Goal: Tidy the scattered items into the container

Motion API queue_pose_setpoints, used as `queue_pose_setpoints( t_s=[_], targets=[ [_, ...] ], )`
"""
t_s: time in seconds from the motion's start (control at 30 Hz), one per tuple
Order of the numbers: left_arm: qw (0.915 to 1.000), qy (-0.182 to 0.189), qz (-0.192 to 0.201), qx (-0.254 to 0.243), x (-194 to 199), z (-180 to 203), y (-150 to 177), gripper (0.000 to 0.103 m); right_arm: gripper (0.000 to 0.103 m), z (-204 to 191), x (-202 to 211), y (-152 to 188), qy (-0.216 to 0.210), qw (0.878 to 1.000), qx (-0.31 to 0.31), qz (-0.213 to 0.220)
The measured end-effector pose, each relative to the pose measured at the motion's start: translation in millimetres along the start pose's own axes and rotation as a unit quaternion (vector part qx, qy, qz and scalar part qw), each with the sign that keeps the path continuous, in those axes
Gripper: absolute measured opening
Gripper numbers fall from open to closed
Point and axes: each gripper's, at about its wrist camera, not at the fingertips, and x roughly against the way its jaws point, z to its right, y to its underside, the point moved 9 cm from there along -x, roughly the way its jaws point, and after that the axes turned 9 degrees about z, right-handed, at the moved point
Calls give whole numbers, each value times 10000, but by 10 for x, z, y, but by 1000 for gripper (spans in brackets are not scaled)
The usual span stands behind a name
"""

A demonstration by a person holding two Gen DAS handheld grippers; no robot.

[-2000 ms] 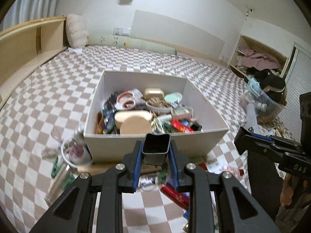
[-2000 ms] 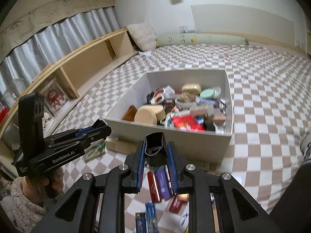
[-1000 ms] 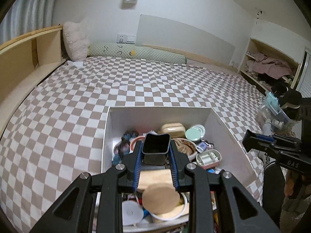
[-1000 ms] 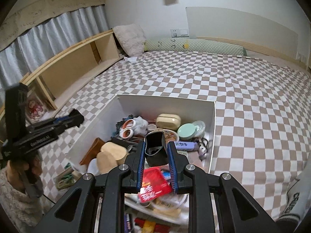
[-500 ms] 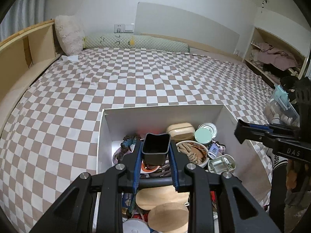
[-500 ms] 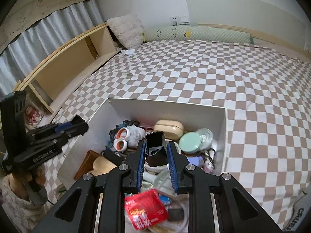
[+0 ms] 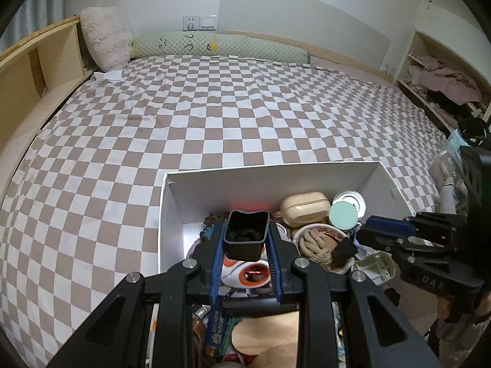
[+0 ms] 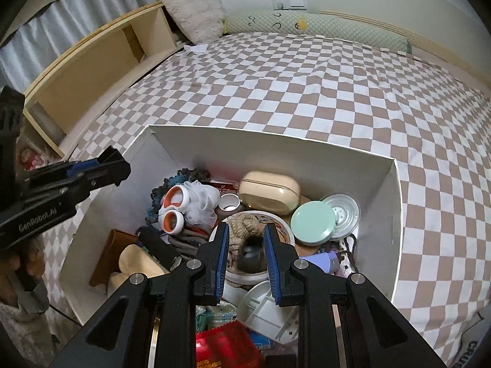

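Note:
A white box [image 7: 270,181] [image 8: 264,153] sits on the checkered bed, full of small items: a beige case [image 8: 269,190], a mint lid [image 8: 312,222], a bowl with rope [image 8: 245,224] and white goggles with orange rims [image 8: 175,211]. My left gripper [image 7: 245,239] is shut on a small black cup [image 7: 245,236] and holds it over the box's left part. My right gripper [image 8: 246,253] hangs over the bowl with its jaws apart. The other black cup [image 8: 250,257] lies below them in the bowl, loose. Each gripper shows in the other view, the right gripper [image 7: 368,237] and the left gripper [image 8: 119,168].
The checkered bed [image 7: 214,107] stretches beyond the box to a green bolster [image 7: 221,47] and a fluffy pillow [image 7: 106,38]. A wooden shelf [image 8: 92,70] runs along the left. A shelf with clothes [image 7: 442,82] stands on the right.
Both grippers have risen from the bed's scattered items and moved forward over the box. My right gripper has opened and let its black cup fall into the bowl.

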Motion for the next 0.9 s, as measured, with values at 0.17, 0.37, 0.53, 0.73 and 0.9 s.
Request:
queue_pose_setpoints(
  t_s=[0.17,0.37,0.53,0.73,0.9],
  targets=[
    [9993,134,-272,222,-172,46,43,26,58,28,-16,-15,-51,9999,-149,40],
    [9980,206,-571,158,-387,207,64,26,65,-33,48,-15,-161,9998,-85,127],
    [9975,355,-616,23,-476,428,17,26,65,-10,59,22,-229,9996,-148,92],
    [9969,497,-606,21,-576,625,-19,26,65,105,71,80,-214,9993,-317,53],
    [9967,415,-663,217,-665,601,-17,55,65,145,86,82,-245,9989,-397,71]
  ],
)
